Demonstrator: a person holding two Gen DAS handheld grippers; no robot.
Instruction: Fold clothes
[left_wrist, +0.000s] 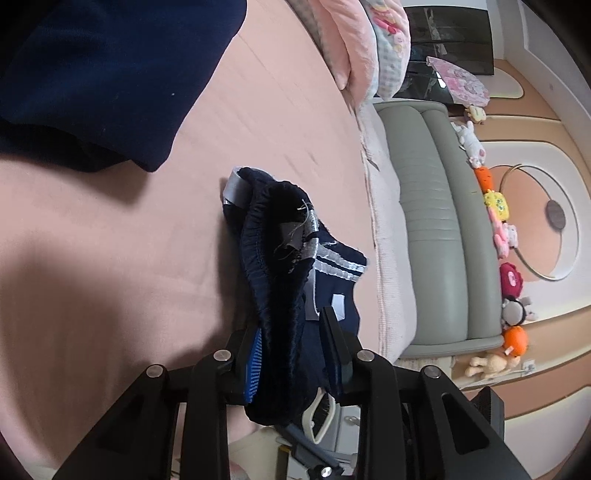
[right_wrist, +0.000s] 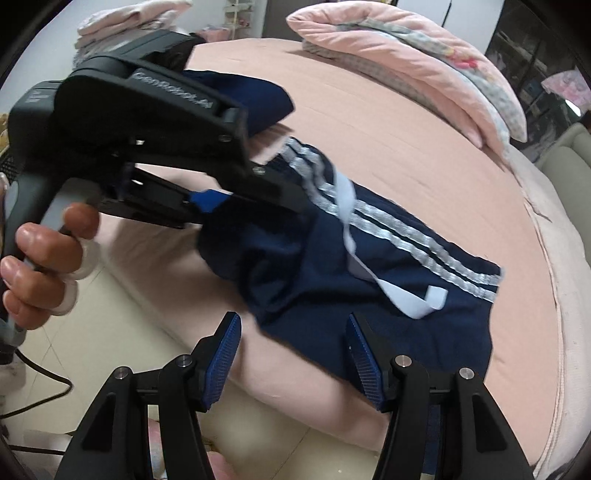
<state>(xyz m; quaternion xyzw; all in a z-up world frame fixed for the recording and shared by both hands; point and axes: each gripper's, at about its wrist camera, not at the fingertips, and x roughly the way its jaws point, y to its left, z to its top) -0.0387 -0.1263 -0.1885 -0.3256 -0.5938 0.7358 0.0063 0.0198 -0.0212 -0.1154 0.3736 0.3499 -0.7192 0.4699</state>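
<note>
**A:** Left wrist view: the left gripper (left_wrist: 291, 354) has its two fingers clamped on the bunched elastic waistband of a pair of navy shorts (left_wrist: 280, 266), the gathered cloth filling the space between the blue pads (left_wrist: 255, 365).

**B:** And where do the shorts lie?

**A:** On the pink bed (left_wrist: 110, 240), near its front edge. In the right wrist view the shorts (right_wrist: 369, 266) spread flat across the sheet (silver side stripes (right_wrist: 406, 236) running toward the hem), with the waistband end lifted off the bed (right_wrist: 406, 129) by the left gripper (right_wrist: 236, 206), whose handle sits in the person's hand (right_wrist: 40, 266).

**B:** The right gripper?

**A:** The right gripper (right_wrist: 293, 360) hovers at the bed's front edge with its fingers wide apart, nothing between them; the lower hem of the shorts lies just beyond the tips.

**B:** Anything else on the bed?

**A:** A second navy garment (right_wrist: 258, 99) lies toward the middle of the bed, behind the left gripper, and a folded pink quilt (right_wrist: 406, 62) sits along the far edge. Beside the bed stands a grey-green sofa (left_wrist: 432, 221), with a row of plush toys (left_wrist: 498, 206) on the floor next to it.
</note>
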